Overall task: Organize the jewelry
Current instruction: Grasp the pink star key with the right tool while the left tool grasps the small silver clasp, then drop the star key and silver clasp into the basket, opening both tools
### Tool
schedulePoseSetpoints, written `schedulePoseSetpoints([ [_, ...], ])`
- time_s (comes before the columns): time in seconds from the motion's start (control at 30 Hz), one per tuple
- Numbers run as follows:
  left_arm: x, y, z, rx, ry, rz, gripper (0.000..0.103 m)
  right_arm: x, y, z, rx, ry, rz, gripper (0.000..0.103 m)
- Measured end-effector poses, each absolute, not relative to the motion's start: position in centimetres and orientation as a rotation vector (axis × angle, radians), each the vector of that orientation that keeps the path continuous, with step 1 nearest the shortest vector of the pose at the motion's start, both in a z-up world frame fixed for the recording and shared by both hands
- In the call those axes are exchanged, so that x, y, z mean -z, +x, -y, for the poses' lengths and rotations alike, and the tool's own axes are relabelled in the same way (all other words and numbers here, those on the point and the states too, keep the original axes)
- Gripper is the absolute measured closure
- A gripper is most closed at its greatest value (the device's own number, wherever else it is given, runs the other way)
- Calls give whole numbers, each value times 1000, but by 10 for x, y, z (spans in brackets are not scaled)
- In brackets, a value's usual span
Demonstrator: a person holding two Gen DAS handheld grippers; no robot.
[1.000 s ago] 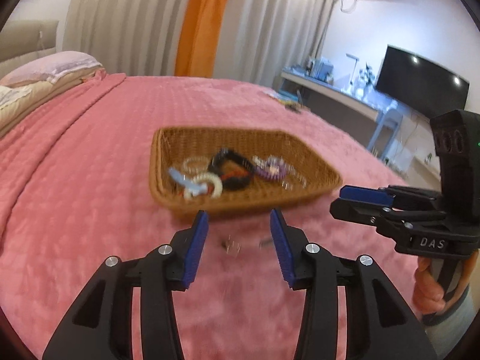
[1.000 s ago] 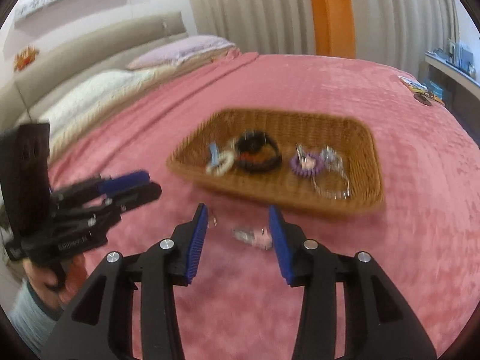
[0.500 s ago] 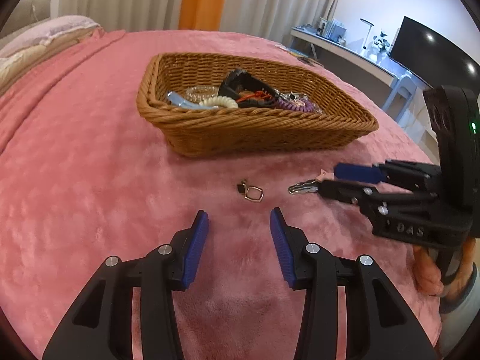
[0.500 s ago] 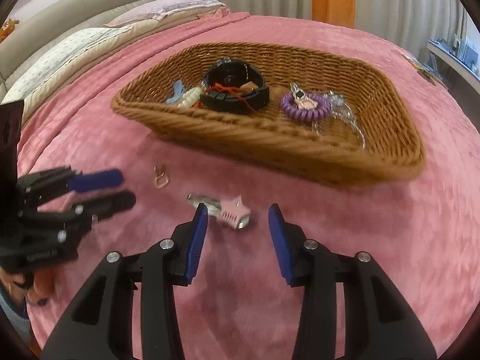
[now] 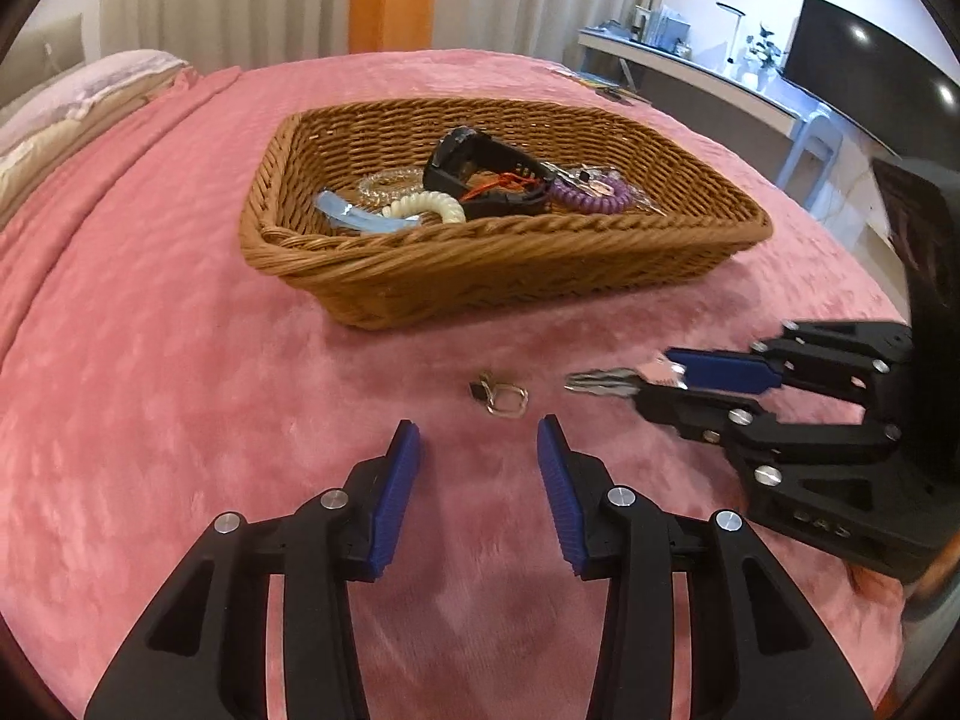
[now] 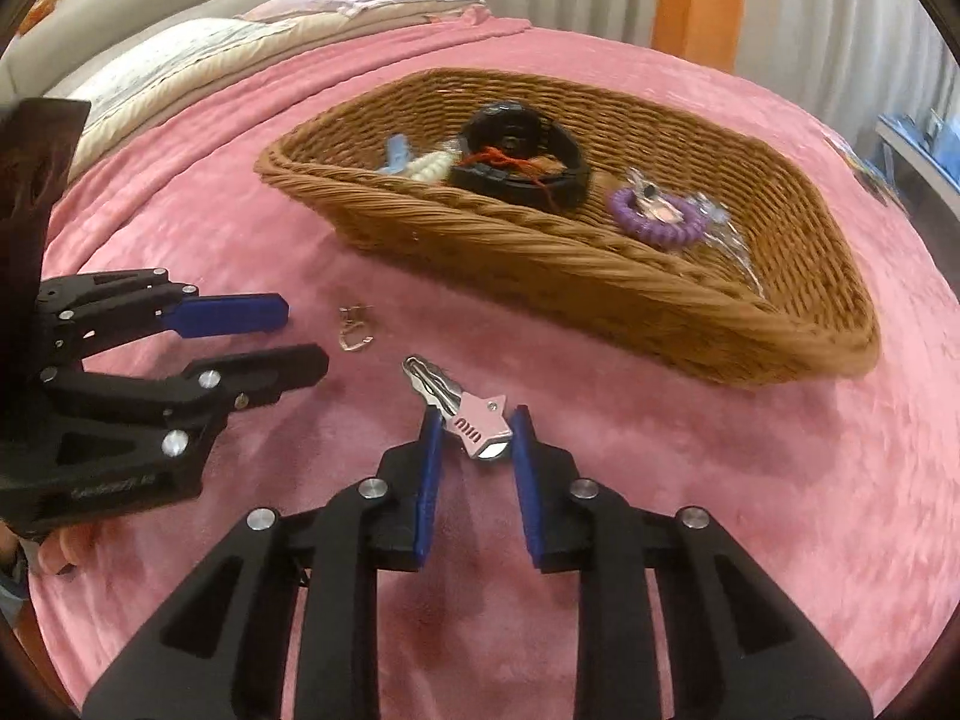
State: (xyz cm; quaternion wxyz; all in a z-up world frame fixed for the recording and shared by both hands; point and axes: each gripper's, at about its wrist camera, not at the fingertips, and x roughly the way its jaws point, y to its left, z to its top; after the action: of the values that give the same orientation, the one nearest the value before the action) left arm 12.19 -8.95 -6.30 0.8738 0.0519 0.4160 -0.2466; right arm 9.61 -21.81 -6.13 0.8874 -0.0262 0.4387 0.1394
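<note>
The pink star-shaped metal hair clip lies on the pink bedspread, in front of the brown wicker basket. The right gripper, jaws just closing, brackets it; whether the pads press it I cannot tell. Beside it, the left gripper hangs half open, empty, behind a small metal ring charm.

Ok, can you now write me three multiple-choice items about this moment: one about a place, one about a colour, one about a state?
1. Where is the pink hair clip?
A. in the basket
B. between the pads of the right gripper
C. on a pillow

2. What colour is the blanket?
A. green
B. grey
C. pink

3. How is the left gripper?
A. open and empty
B. shut on a bracelet
C. shut on the basket's rim

Answers:
1 B: the jaws have just been closing and the pads meet the clip's sides.
2 C: pink in both views.
3 A: its pads stand apart, and the metal ring lies ahead of them.
</note>
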Motion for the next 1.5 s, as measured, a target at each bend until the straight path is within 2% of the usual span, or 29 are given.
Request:
schedulePoseSetpoints([
  [0.23, 66, 139, 105, 484, 150, -871, 65, 63, 91, 254, -170, 89, -943, 83],
  [0.3, 66, 139, 107, 481, 162, -864, 72, 63, 87, 259, -155, 117, -942, 83],
  [0.37, 67, 136, 109, 483, 181, -853, 86, 63, 86, 257, -153, 111, -935, 83],
  [0.5, 66, 131, 111, 474, 199, -828, 87, 64, 85, 252, -155, 103, -930, 83],
  [0.53, 65, 130, 109, 474, 196, -820, 95, 64, 83, 252, -157, 106, -927, 82],
  [1.0, 38, 96, 87, 559, 73, -670, 94, 45, 69, 247, -236, 97, -845, 83],
  [1.27, -30, 71, 80, 619, 30, -538, 94, -16, 54, 251, -251, 147, -713, 83],
  [1.5, -76, 109, 91, 640, 3, -446, 94, -65, 90, 266, -144, 124, -641, 83],
])
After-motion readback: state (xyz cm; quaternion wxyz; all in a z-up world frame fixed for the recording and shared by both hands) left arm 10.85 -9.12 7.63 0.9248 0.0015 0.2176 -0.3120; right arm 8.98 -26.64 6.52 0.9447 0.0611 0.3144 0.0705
